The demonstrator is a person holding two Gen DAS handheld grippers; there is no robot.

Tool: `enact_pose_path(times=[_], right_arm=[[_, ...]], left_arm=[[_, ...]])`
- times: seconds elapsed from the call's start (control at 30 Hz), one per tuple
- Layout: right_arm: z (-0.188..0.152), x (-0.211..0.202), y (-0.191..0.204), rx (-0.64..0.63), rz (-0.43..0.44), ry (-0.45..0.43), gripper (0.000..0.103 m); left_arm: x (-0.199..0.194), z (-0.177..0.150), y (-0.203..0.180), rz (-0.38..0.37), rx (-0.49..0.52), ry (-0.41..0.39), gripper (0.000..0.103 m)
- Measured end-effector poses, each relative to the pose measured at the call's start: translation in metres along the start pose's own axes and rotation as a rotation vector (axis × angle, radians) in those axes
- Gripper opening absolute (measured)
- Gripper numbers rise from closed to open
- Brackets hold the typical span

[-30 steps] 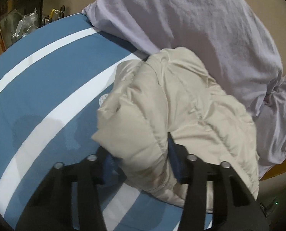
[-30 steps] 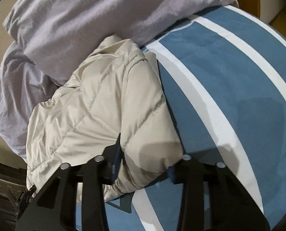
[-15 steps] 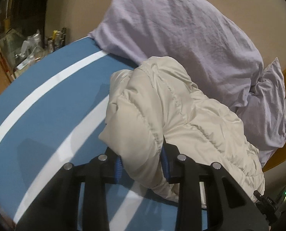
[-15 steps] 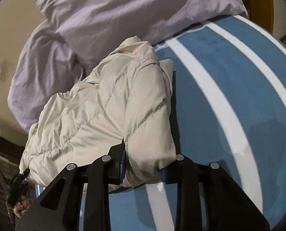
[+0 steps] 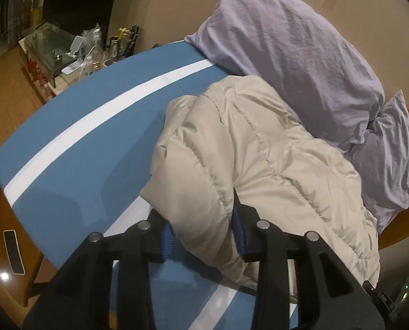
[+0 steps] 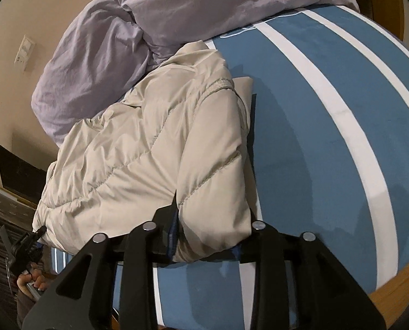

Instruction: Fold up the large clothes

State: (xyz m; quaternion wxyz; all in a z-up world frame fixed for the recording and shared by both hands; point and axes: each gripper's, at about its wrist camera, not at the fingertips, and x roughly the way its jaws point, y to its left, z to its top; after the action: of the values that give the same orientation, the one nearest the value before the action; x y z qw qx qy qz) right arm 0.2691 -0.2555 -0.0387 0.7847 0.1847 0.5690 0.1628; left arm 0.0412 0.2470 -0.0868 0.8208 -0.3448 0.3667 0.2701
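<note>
Beige puffer jacket [image 5: 259, 151] on striped bed [image 5: 75, 143]: soft, bulky, likely slippery (best taken at hem corners); left gripper [image 5: 203, 236] and right gripper [image 6: 208, 236] clamping padded folds, jaws easing apart.

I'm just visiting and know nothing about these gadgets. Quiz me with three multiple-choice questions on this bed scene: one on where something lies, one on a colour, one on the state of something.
1. Where does the puffy jacket lie?
A. On the floor
B. On the striped bedcover, next to the pillows
C. Hung on the wall

2. What colour are the pillows?
A. Pale purple
B. Red
C. Green

3. What is between the fingers of the left gripper?
A. Nothing
B. A pillow corner
C. A fold of the jacket

Answers: 1 B, the jacket rests on the blue and white cover beside the pillows. 2 A, both pillows look lilac. 3 C, beige padding fills the gap, though the jaws are opening.
</note>
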Motion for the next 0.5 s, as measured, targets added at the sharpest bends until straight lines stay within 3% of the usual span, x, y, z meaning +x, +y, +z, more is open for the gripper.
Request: enact_pose_path(times=[0.1, 0.17, 0.27, 0.5], right_arm=[[0.003, -0.01, 0.0, -0.009, -0.076, -0.028, 0.057], [0.009, -0.021, 0.001, -0.031, -0.131, -0.082, 0.062], [0.02, -0.025, 0.008, -0.065, -0.164, -0.109, 0.064], [0.038, -0.007, 0.072, -0.239, -0.147, -0.097, 0.067]], left_arm=[[0.002, -0.002, 0.003, 0.023, -0.014, 0.002, 0.046], [0.002, -0.004, 0.005, 0.027, -0.018, 0.003, 0.053], [0.005, -0.006, 0.005, 0.043, -0.017, 0.005, 0.071], [0.016, -0.008, 0.003, 0.037, -0.062, 0.014, 0.084]])
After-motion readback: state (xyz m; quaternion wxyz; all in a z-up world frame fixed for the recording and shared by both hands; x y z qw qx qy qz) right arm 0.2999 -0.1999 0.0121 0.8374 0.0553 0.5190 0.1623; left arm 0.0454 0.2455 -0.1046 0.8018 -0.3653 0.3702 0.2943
